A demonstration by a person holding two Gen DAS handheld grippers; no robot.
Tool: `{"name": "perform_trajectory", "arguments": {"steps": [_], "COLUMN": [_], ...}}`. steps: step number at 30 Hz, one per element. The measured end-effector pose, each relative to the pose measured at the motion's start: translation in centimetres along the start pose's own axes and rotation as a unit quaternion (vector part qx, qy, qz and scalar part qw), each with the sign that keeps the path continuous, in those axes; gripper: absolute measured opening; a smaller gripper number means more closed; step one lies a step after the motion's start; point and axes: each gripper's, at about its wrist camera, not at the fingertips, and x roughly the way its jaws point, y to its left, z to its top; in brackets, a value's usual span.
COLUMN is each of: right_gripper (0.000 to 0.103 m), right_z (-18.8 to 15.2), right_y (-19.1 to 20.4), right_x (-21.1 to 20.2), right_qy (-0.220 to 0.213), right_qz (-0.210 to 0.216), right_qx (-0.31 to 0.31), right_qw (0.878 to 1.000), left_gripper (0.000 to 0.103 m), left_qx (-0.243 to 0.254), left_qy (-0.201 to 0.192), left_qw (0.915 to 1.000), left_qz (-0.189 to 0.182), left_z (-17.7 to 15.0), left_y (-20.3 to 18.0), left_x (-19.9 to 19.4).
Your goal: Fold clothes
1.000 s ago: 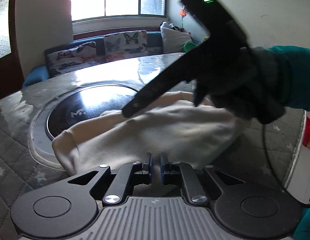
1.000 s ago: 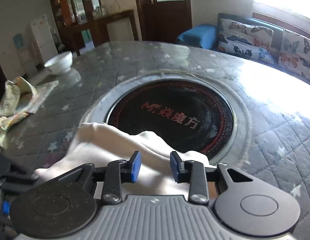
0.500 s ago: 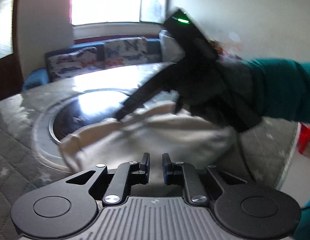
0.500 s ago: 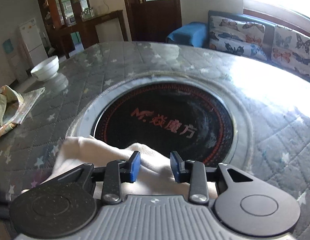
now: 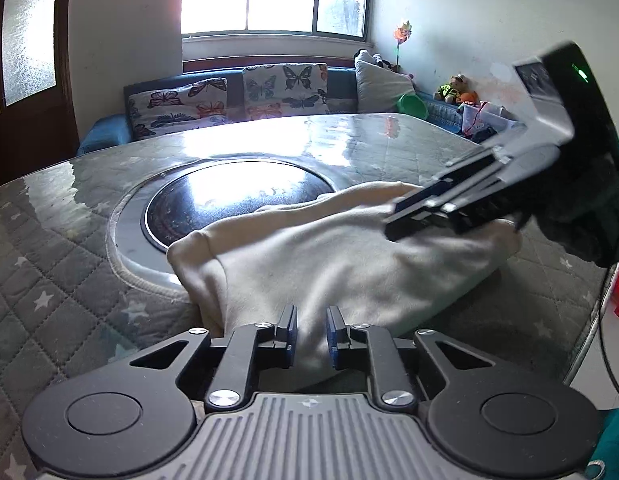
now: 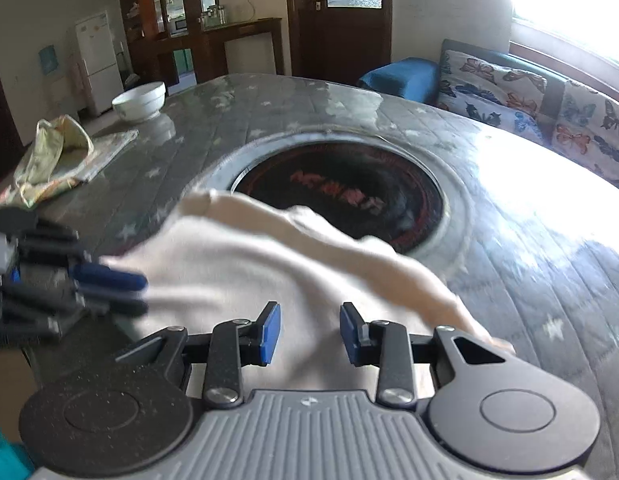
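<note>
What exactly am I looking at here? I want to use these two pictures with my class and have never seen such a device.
A person holds a hand-held gripper in each hand; there is no robot arm. Each gripper carries a wide-angle camera that looks forward along its two fingers, so each picture shows that gripper's own black frame at the bottom.

One picture is from the left gripper, the other from the right gripper. Each also sees the other gripper from the side.

Both are at a cream garment lying on a quilted grey table, partly over a round black cooktop. A white bowl and a patterned cloth lie further off.

Both pairs of jaws stand apart with cloth showing in the gap; neither pinches it. The left jaws have just been opening.
</note>
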Motion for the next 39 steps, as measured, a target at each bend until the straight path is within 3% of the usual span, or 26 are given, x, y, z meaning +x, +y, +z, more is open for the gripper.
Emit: {"name": "perform_trajectory", "arguments": {"steps": [11, 22, 27, 32, 39], "right_gripper": [0.033, 0.033, 0.032, 0.032, 0.032], "right_z": [-3.1, -5.6, -5.9, -6.3, -4.6], "right_y": [-2.3, -1.9, -2.2, -2.6, -2.9], "right_x": [-3.6, -6.0, -7.3, -6.5, -6.6], "right_qy": [-0.019, 0.003, -0.020, 0.000, -0.042], "right_qz": [-0.020, -0.040, -0.045, -0.048, -0.041], "right_qx": [0.043, 0.015, 0.026, 0.031, 0.029], "right_qw": [0.999, 0.999, 0.998, 0.998, 0.998], "left_gripper": [0.024, 0.024, 0.024, 0.025, 0.025], "left_qx": [0.013, 0.015, 0.027, 0.034, 0.035], "left_qy": [0.006, -0.017, -0.010, 0.006, 0.011], "left_qw": [0.9999, 0.9992, 0.9981, 0.9974, 0.9972], "left_qz": [0.009, -0.034, -0.055, -0.063, -0.065], "left_z": [0.3, 3.4, 4.1, 3.7, 3.5], "left_y": [-0.7, -3.5, -5.2, -6.1, -6.5], "left_x": [-0.2, 2.6, 4.5, 5.7, 5.7]}}
